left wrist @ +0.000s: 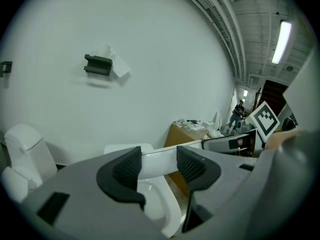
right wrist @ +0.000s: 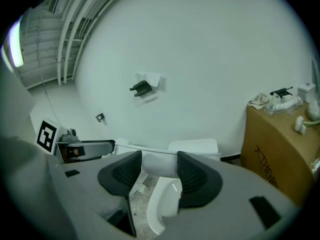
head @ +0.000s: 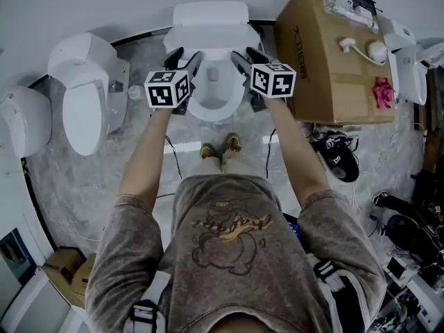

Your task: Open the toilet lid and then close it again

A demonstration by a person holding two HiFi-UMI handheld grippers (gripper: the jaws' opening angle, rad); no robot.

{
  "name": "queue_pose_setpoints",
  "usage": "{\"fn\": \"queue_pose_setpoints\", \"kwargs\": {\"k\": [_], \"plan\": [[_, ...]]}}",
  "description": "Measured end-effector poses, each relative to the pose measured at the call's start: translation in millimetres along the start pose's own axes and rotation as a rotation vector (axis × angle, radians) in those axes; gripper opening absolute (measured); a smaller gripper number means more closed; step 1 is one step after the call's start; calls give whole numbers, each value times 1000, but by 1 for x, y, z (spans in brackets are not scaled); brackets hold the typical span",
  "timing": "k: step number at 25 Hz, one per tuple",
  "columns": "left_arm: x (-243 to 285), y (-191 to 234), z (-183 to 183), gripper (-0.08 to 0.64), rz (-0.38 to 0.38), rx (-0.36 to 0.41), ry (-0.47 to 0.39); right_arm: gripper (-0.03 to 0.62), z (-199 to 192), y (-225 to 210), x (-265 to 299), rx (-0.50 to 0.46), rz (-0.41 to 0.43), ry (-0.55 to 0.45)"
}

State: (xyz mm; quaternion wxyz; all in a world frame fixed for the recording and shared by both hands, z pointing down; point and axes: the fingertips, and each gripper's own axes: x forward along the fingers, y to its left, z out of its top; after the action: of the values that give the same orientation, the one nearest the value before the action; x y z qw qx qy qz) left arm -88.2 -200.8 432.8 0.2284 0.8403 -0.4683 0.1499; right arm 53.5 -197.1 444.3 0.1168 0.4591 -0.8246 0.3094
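In front of the toilet [head: 208, 114] I stood on a grey marbled floor [head: 83, 179], my shoes [head: 222, 148] just short of its base. Its lid [head: 208, 39] was up off the seat, and its front edge ran level above the open bowl. I held my left claw [head: 185, 60] at the toilet's left side and my right claw [head: 248, 57] at its right.

Along my left claw [left wrist: 158, 168], the jaws stood partly apart with the lid [left wrist: 150, 164] showing across the gap, and the pads clamped nothing. My right claw [right wrist: 160, 172] was the same, partly open with the lid [right wrist: 157, 163] in the gap and nothing gripped. I could not tell whether either claw touched the lid's edge.

Behind the toilet rose a plain white wall [left wrist: 150, 44] with a small black bracket [left wrist: 97, 65] fixed high on it. Left of the toilet stood a second white toilet [head: 83, 96]. Right of it, close by, sat a big cardboard box [head: 333, 61] with odds and ends on top. Farther right of the toilet, dark gear and cables [head: 406, 220] littered the floor. High above and to the toilet's right, a strip light [left wrist: 281, 41] glowed on the ceiling.
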Motion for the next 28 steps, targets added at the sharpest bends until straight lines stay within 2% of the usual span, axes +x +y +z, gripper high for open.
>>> {"fn": "queue_pose_setpoints", "kwargs": {"k": [7, 10, 16, 19, 21, 23, 25, 28], "plan": [[-21, -8, -67, 168, -12, -48, 61, 231, -68, 5, -14, 49, -33, 51], [-26, -11, -95, 141, -12, -62, 105, 211, -100, 6, -20, 38, -29, 91], [-28, -10, -143, 137, -15, -61, 185, 169, -147, 4, -17, 22, -26, 159], [-30, -13, -170, 137, -7, -83, 232, 130, -161, 3, -30, 33, -51, 149], [-30, -13, -184, 137, 0, -88, 246, 126, -167, 3, -35, 34, -57, 145], [-30, -14, -194, 137, 8, -79, 265, 126, -176, 5, -28, -12, -44, 172], [-30, -17, -199, 136, 8, -68, 272, 126, -183, 6, -22, -51, -40, 189], [-28, -20, -202, 117, 20, -63, 267, 103, -191, 2, -17, -37, -50, 184]]}}
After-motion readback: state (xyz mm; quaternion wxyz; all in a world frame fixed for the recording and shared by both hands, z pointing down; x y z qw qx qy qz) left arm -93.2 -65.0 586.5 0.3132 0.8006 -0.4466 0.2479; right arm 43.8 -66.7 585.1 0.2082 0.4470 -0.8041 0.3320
